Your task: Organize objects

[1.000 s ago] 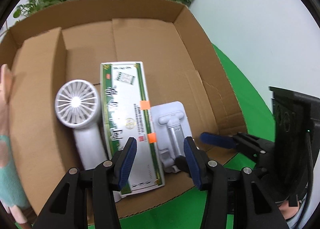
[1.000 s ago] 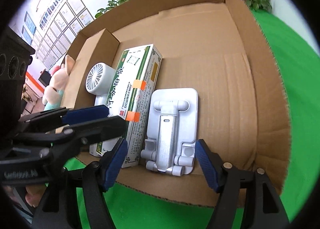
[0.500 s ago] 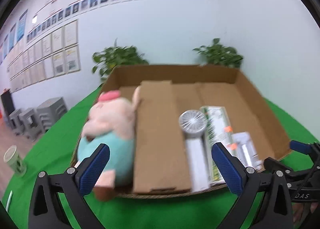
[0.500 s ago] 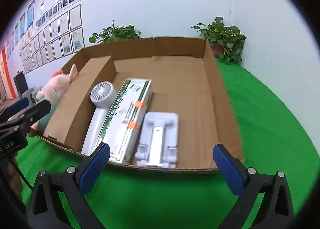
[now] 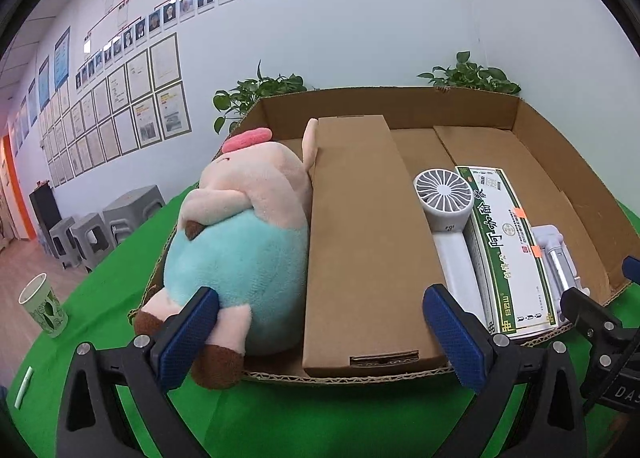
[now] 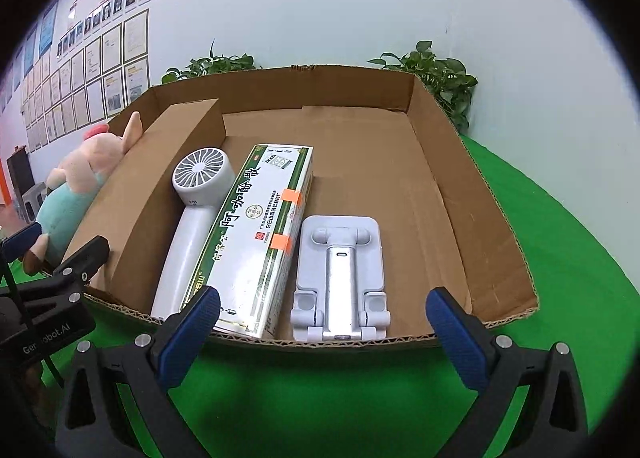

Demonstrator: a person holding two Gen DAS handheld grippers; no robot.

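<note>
Plush pig toy (image 5: 244,234) at frame left inside the cardboard box (image 5: 560,162): soft, light; I'd pinch its belly. Both my left claw (image 5: 320,334) and right claw (image 6: 324,334) have just been opening, now wide and empty.

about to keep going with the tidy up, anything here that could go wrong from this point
1. The plush pig bulges over the near left corner of the cardboard tray, its feet past the rim; a nudge could tip it out.
2. The paper cup stands alone near the table edge, left of the open left gripper; a sideways swing might knock it off.
3. The medicine box sits wedged between the handheld fan and phone stand; gripping one could drag its neighbours.
</note>
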